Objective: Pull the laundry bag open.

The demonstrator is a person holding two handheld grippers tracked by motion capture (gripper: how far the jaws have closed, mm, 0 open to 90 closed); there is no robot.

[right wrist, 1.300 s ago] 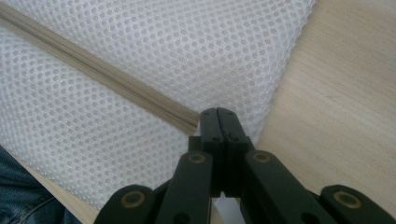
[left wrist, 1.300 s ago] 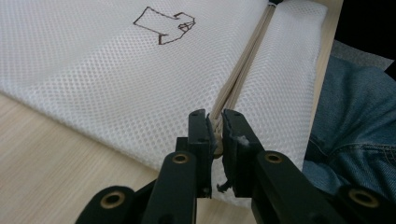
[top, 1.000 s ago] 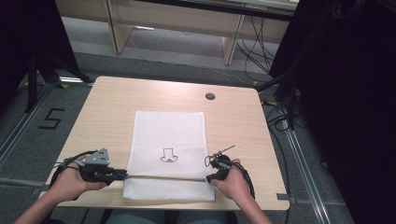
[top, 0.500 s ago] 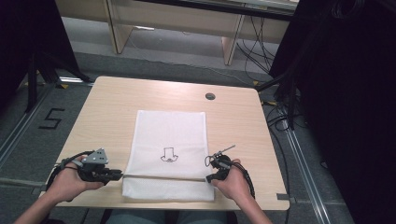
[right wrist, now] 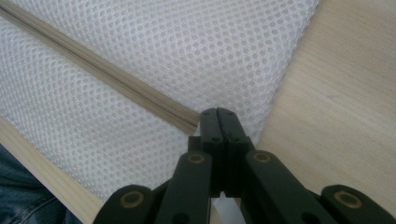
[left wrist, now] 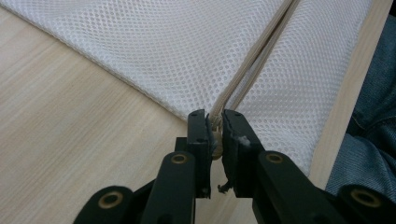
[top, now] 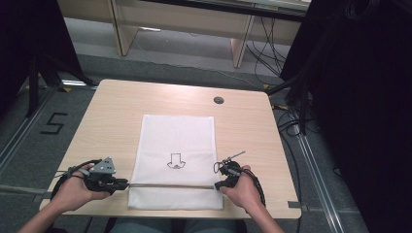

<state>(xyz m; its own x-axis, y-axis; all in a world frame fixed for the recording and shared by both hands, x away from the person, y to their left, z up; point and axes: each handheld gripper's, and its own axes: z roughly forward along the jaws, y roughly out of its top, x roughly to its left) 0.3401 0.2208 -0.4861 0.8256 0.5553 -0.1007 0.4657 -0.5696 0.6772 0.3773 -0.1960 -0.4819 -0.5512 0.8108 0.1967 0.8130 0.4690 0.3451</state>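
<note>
Between the left gripper's (left wrist: 214, 133) jaws, narrowly parted after just easing open: the beige zipper end (left wrist: 215, 122) of the white mesh bag (top: 175, 160), flat on the counter (top: 111, 116). Rightward, the right gripper (right wrist: 218, 114) pinched tight at the zipper's far end. Zipping step likely; next, a firmer left grip.

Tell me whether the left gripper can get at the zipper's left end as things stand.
Probably yes: the left gripper is already at the zipper end on the mesh bag, a beige bit sitting between its slightly parted jaws, with nothing in the way.
</note>
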